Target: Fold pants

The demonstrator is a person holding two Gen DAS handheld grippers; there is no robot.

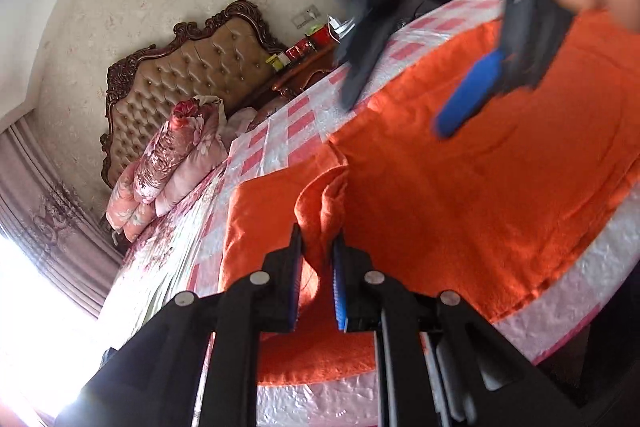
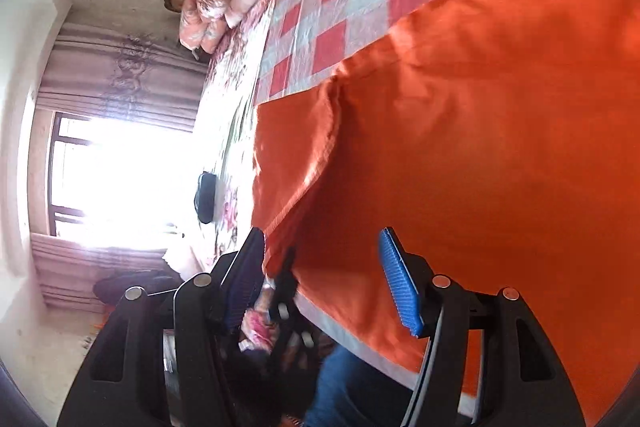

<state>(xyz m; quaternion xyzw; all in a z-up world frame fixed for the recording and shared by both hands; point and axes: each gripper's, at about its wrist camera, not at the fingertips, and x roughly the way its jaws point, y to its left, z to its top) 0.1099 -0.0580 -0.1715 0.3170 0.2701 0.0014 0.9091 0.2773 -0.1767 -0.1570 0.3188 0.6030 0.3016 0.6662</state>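
one fold of the orange pants (image 1: 460, 195) on the bed (image 1: 280, 131) is pinched in my left gripper (image 1: 318, 251), their length running off to its right, where my right gripper (image 2: 322, 267) hangs open and empty over the near edge.

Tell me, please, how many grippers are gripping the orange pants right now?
1. The left gripper is shut on a bunched fold of the orange pants at their near edge. The right gripper is above the pants, jaws apart, holding nothing.

Orange pants (image 1: 480, 195), pink-checked bedsheet (image 1: 280, 131)
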